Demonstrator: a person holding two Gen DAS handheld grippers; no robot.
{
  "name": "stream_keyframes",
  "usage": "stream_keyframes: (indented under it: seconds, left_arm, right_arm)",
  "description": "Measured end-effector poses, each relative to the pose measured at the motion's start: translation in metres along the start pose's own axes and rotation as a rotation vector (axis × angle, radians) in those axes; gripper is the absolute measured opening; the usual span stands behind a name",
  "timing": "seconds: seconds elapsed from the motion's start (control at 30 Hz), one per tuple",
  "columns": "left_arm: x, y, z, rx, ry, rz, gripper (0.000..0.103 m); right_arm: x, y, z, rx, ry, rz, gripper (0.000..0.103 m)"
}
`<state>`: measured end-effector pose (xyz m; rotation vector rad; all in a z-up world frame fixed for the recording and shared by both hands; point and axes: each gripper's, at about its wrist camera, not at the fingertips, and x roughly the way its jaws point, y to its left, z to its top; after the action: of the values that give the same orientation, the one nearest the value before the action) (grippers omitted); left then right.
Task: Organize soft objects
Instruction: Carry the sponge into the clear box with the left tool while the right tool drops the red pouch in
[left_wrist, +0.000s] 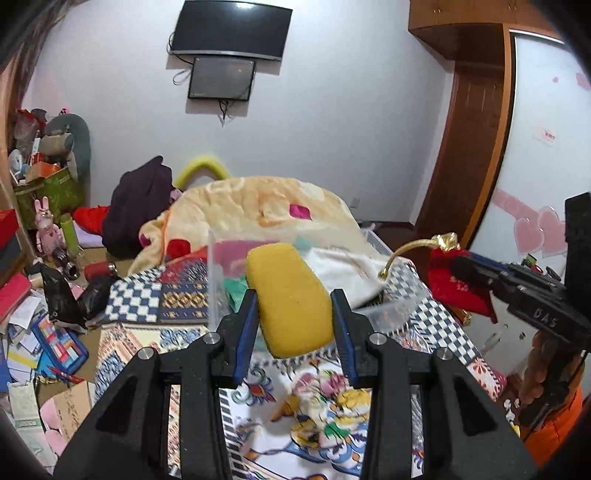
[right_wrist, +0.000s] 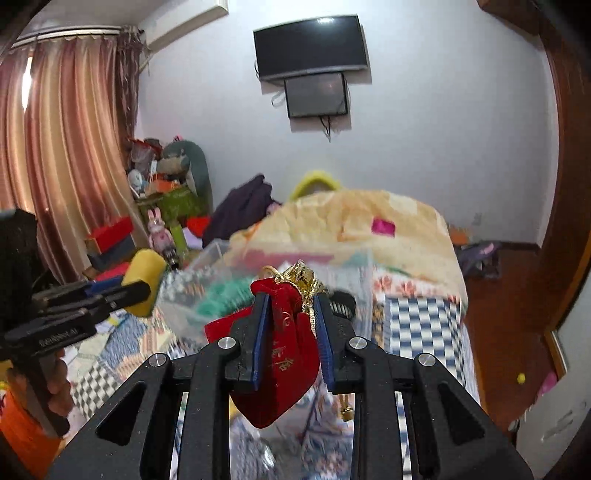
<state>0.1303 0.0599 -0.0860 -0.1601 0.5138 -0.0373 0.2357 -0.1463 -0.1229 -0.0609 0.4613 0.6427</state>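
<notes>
Here the clear plastic bin (left_wrist: 388, 310) on the bed (left_wrist: 295, 398) holds white, green and pink cloth; left claw (left_wrist: 293, 317) grips a yellow sponge (left_wrist: 288, 302), right claw (right_wrist: 291, 332) clenches a red pouch (right_wrist: 291, 354).

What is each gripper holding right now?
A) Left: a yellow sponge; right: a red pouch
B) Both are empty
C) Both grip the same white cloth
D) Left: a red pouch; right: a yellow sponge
A: the left gripper clamps the yellow sponge between its blue pads, and the right gripper is shut on the red pouch with the gold-trimmed top.
</notes>
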Motion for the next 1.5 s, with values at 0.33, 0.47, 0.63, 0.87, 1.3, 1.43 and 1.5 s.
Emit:
stream_keyframes:
  seconds: [0.33,0.47,0.63,0.87,1.3,1.43,1.5]
  left_arm:
    - [0.02,0.013,0.016,-0.004,0.0,0.037,0.039]
    - [0.037,0.015,0.017,-0.002,0.03,0.045,0.039]
    - [0.063,0.016,0.013,0.019,0.089,0.069,0.039]
    - [0.091,0.022,0.007,0.021,0.158,0.081,0.039]
    - [0.102,0.023,0.003,-0.002,0.203,0.057,0.045]
    - [0.091,0.022,0.005,-0.002,0.183,0.051,0.052]
    - [0.084,0.021,0.008,0.001,0.168,0.047,0.054]
  right_arm:
    - [0.022,0.023,0.028,-0.059,-0.066,0.023,0.022]
    - [0.043,0.031,0.03,-0.074,-0.039,0.036,0.022]
    - [0.074,0.032,0.022,-0.077,0.029,0.031,0.022]
    - [0.109,0.031,0.004,-0.077,0.153,0.011,0.022]
    - [0.115,0.033,-0.001,-0.112,0.213,0.009,0.036]
    - [0.105,0.031,0.003,-0.107,0.193,0.013,0.044]
    - [0.101,0.029,0.005,-0.105,0.182,0.015,0.053]
